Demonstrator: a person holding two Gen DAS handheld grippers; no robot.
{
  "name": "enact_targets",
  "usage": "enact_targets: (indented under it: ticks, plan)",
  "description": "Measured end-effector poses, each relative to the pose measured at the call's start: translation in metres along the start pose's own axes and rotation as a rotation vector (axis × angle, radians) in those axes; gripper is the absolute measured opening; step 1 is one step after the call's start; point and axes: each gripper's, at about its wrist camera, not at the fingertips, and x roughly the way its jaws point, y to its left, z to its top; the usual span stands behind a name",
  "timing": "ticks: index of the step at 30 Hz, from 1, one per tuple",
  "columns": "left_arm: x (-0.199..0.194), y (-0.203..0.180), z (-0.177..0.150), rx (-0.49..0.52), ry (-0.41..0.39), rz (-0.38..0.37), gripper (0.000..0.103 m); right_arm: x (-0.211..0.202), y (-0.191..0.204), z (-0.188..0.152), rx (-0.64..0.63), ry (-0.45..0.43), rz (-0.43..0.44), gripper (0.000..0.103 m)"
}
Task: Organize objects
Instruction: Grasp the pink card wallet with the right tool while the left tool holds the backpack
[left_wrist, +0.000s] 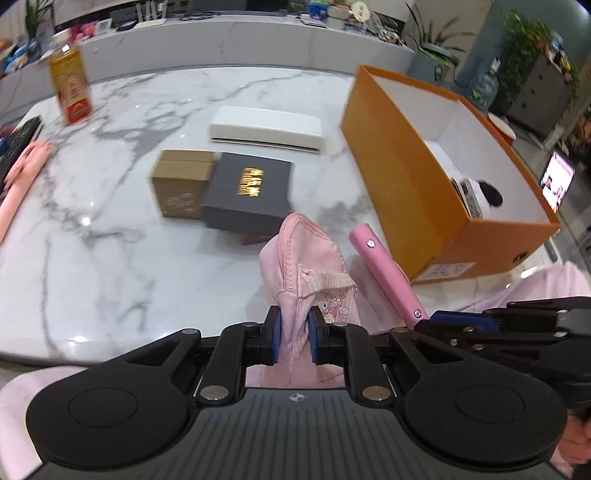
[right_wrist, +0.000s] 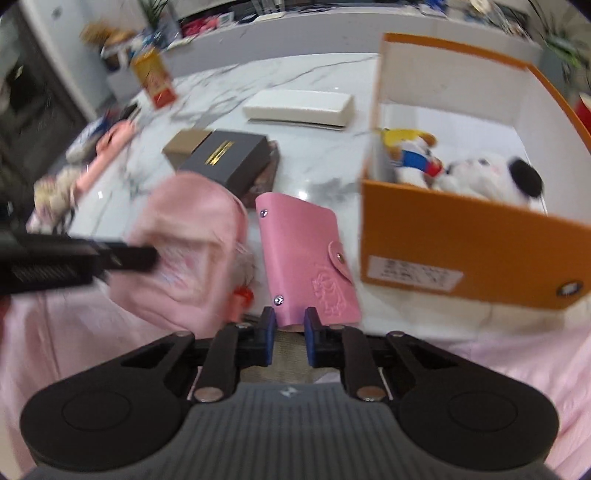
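White marble table (left_wrist: 110, 236), raised counter (left_wrist: 258, 48) behind, potted plants (left_wrist: 524, 44)

Both wrist views are bright and evenly lit from overhead, with small white glints on the marble table (left_wrist: 110, 206) and soft, short shadows under the boxes. Fisheye distortion bends the table edge and darkens the corners into a black vignette. The left wrist view is slightly smeared: the yellow carton (left_wrist: 70, 86) and the gold lettering on the grey box (left_wrist: 249, 194) are doubled. The right wrist view blurs more heavily, especially the pink pouch (right_wrist: 192, 251) and the clutter at the left edge; the backgrounds are soft.
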Motion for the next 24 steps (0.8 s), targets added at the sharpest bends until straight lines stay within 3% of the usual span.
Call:
enact_targets:
  ticks: [7, 11, 13, 16, 18, 24]
  plan:
    - [0.014, -0.043, 0.012, 0.088, 0.008, 0.004, 0.019, -0.015, -0.032, 0.008, 0.161, -0.031, 0.091, 0.016]
    - [0.017, -0.051, 0.021, 0.052, 0.032, -0.07, 0.026, -0.015, -0.046, 0.01, 0.189, -0.021, 0.116, 0.016]
    - [0.019, -0.054, 0.025, 0.034, 0.046, -0.094, 0.027, -0.017, -0.046, 0.01, 0.156, -0.032, 0.107, 0.02]
    - [0.024, -0.059, 0.029, 0.028, 0.058, -0.062, 0.026, -0.016, -0.04, 0.016, 0.083, -0.055, 0.07, 0.028]
    - [0.027, -0.056, 0.031, -0.004, 0.073, -0.065, 0.026, -0.018, -0.038, 0.017, 0.035, -0.061, 0.056, 0.028]
    - [0.028, -0.045, 0.038, -0.139, 0.111, -0.184, 0.027, -0.012, -0.037, 0.025, -0.07, -0.041, 0.078, 0.029]
